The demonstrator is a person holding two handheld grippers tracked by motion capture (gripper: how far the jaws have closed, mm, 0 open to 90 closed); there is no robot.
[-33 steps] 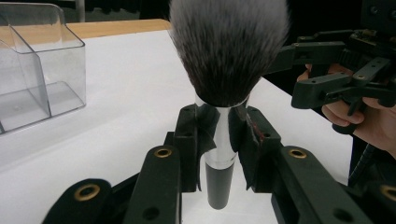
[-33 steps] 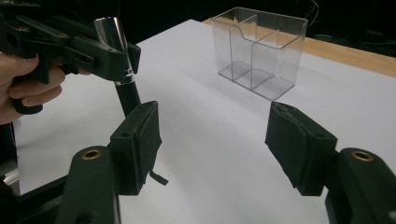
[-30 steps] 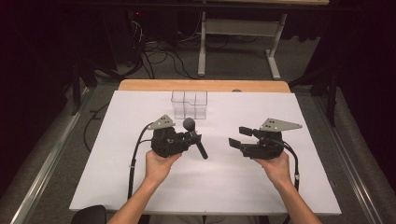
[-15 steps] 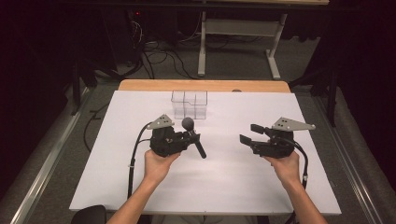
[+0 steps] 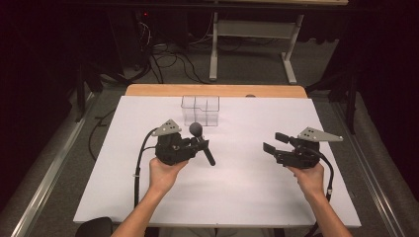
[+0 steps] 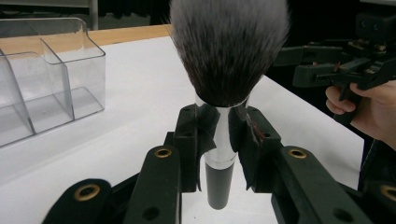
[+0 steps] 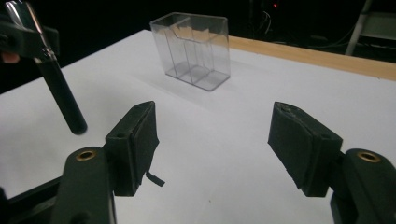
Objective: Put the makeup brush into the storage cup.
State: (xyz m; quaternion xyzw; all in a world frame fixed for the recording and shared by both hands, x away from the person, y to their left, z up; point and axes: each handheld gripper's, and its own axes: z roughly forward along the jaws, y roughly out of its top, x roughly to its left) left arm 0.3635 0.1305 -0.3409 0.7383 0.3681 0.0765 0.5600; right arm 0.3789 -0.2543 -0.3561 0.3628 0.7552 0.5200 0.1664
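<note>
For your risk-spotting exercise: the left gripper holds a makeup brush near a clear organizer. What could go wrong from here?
1. The left gripper clamps the makeup brush on its smooth metal collar, so it might slip or swing.
2. The clear organizer looks light and may tip or slide if the brush catches its rim.
3. The right gripper, open and holding nothing, isn't steadying the organizer.

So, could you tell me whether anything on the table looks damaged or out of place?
Only a small thing: a loose strip hangs off the pad of the right gripper, as if peeling. The clear organizer stands upright.
</note>
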